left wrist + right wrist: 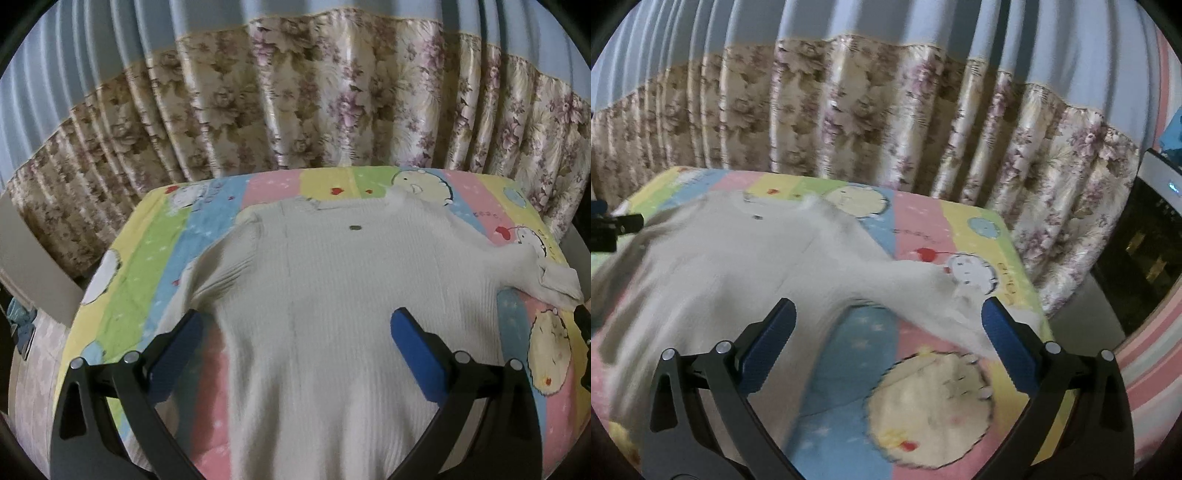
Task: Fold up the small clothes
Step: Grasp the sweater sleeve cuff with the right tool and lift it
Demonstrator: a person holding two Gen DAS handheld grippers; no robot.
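A small white ribbed sweater [325, 295] lies spread flat on a table under a pastel cartoon-print cloth [147, 258], neck end far, with a small dark tag near the collar. My left gripper [297, 325] is open above the sweater's body, holding nothing. In the right wrist view the sweater [738, 258] lies to the left, and its right sleeve [923, 291] stretches out toward my right finger. My right gripper [888, 321] is open and empty, hovering over the cloth [923, 229] just beside the sleeve. This view is motion-blurred.
A floral and blue curtain [295, 110] hangs right behind the table. A dark appliance with a small light [1145, 240] stands to the right. The table's edges drop off left and right. The left gripper's body shows at the left edge of the right wrist view [613, 225].
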